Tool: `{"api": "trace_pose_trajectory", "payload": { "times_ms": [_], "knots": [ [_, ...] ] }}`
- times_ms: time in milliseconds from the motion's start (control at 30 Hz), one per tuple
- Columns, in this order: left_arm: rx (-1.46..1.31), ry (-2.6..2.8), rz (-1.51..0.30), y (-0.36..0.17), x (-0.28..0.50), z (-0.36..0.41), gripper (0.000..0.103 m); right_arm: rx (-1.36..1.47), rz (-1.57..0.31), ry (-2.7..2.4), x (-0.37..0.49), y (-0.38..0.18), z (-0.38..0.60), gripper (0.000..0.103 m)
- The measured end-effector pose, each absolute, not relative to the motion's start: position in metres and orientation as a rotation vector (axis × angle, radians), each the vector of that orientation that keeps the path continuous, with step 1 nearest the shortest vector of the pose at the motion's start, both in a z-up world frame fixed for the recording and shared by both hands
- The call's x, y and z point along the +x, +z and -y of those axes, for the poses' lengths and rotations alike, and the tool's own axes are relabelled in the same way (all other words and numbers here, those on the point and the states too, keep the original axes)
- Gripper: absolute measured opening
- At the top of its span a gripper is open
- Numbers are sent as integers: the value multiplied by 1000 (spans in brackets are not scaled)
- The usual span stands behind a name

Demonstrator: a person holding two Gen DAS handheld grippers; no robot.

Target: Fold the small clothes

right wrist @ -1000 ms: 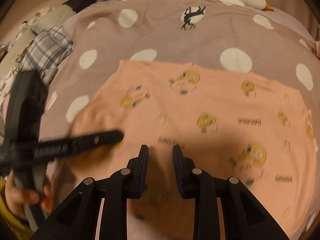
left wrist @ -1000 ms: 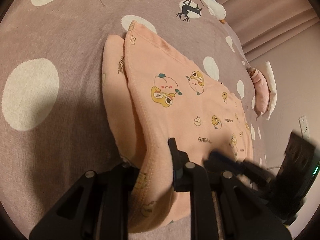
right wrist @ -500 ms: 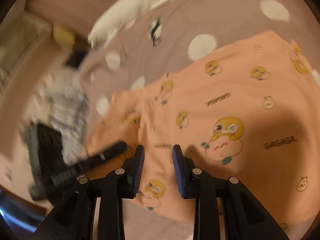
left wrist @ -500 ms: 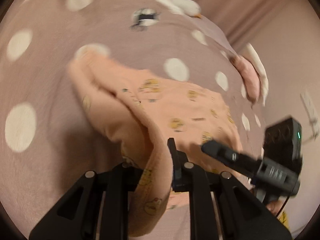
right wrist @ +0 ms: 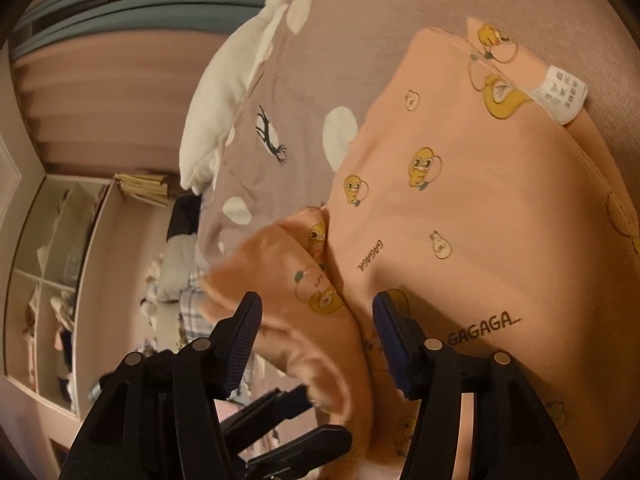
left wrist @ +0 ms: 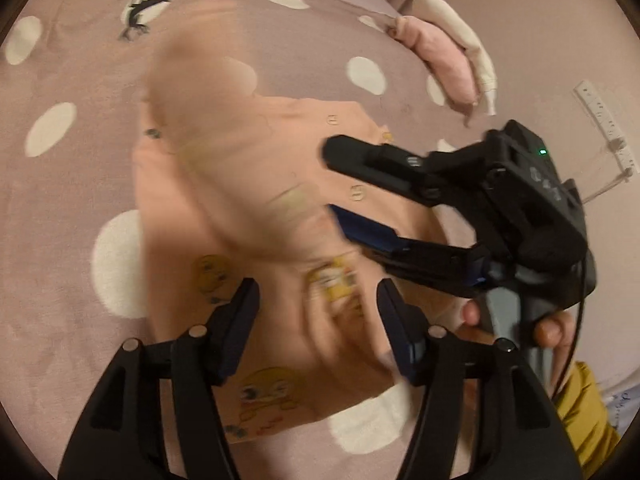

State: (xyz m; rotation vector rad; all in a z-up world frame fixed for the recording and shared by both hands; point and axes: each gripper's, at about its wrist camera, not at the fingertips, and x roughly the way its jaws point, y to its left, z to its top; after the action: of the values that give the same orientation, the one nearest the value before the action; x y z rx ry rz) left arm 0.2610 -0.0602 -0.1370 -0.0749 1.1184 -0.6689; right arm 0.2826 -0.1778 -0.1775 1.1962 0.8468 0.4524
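Observation:
A small peach garment (left wrist: 248,168) with yellow cartoon prints lies on the mauve dotted bedspread (left wrist: 80,60); part of it is blurred in mid-air. My left gripper (left wrist: 316,320) is open and empty just above the garment's near edge. My right gripper (right wrist: 316,340) is open, with a raised fold of the garment (right wrist: 460,208) between its jaws, not pinched. The right gripper also shows in the left wrist view (left wrist: 348,184), open over the garment. A white care label (right wrist: 562,96) sticks out at the garment's far edge.
A folded pink and cream garment (left wrist: 452,56) lies at the bed's far right edge. A white plush goose (right wrist: 228,80) lies at the head of the bed. A shelf unit (right wrist: 52,280) stands beside the bed, with plaid cloth (right wrist: 192,304) near it.
My left gripper has let go of the garment's edge and opened; the released flap is falling across the garment. My right gripper has opened wide and swung round to the fold.

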Motion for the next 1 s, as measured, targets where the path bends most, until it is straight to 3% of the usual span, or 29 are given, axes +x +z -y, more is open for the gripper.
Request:
{"api": "trace_pose_trajectory", "payload": {
  "times_ms": [267, 567, 667, 733, 1000],
  "knots": [
    [-336, -669, -1116, -141, 260, 5, 61, 1135, -894, 479, 278, -174, 178, 65],
    [-312, -625, -1129, -146, 229, -19, 64, 953, -950, 398, 281, -167, 168, 65],
    [-316, -623, -1149, -153, 226, -22, 64, 837, -956, 355, 285, -161, 159, 46],
    [-315, -614, -1159, -156, 224, -25, 64, 757, -974, 323, 289, -161, 153, 15],
    [-349, -602, -1147, -151, 220, -37, 65, 553, -887, 292, 289, -128, 160, 9]
  ]
}}
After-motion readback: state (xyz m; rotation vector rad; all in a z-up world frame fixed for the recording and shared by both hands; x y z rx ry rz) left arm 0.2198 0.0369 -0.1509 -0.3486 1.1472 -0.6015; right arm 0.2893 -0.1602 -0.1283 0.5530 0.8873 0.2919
